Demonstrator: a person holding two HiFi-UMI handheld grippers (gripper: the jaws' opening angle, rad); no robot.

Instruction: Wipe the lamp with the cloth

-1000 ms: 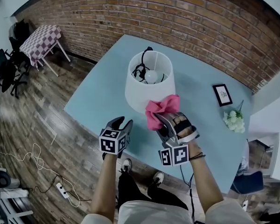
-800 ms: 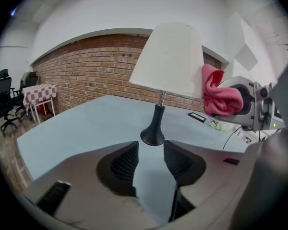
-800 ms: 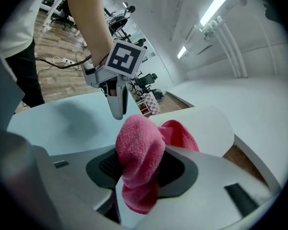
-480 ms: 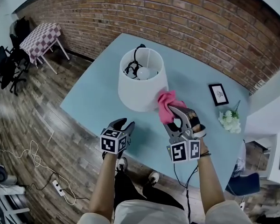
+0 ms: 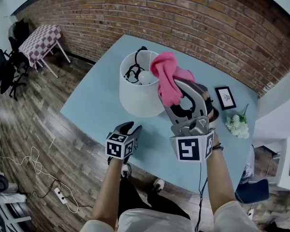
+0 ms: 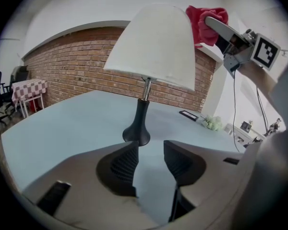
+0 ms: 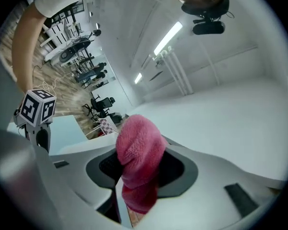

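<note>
A table lamp with a white shade [image 5: 137,93] stands on the light blue table [image 5: 99,103]; its bulb shows inside the shade from above. My right gripper [image 5: 173,88] is raised beside the shade's upper right rim, shut on a pink cloth [image 5: 168,76]. In the left gripper view the cloth [image 6: 205,22] sits level with the top of the shade [image 6: 151,47]. In the right gripper view the cloth [image 7: 139,157] bulges out between the jaws. My left gripper [image 6: 151,150] is open and empty, low over the table's near edge, pointing at the lamp's black base [image 6: 137,128].
A small framed picture [image 5: 227,97] and a bunch of white flowers [image 5: 240,124] lie on the table's right side. A brick wall runs behind. A checkered table [image 5: 38,40] and black chairs [image 5: 2,69] stand far left; cables [image 5: 38,163] trail on the wood floor.
My right gripper has risen with the cloth from the shade's lower right side to its upper rim. The left gripper has shifted only slightly.
</note>
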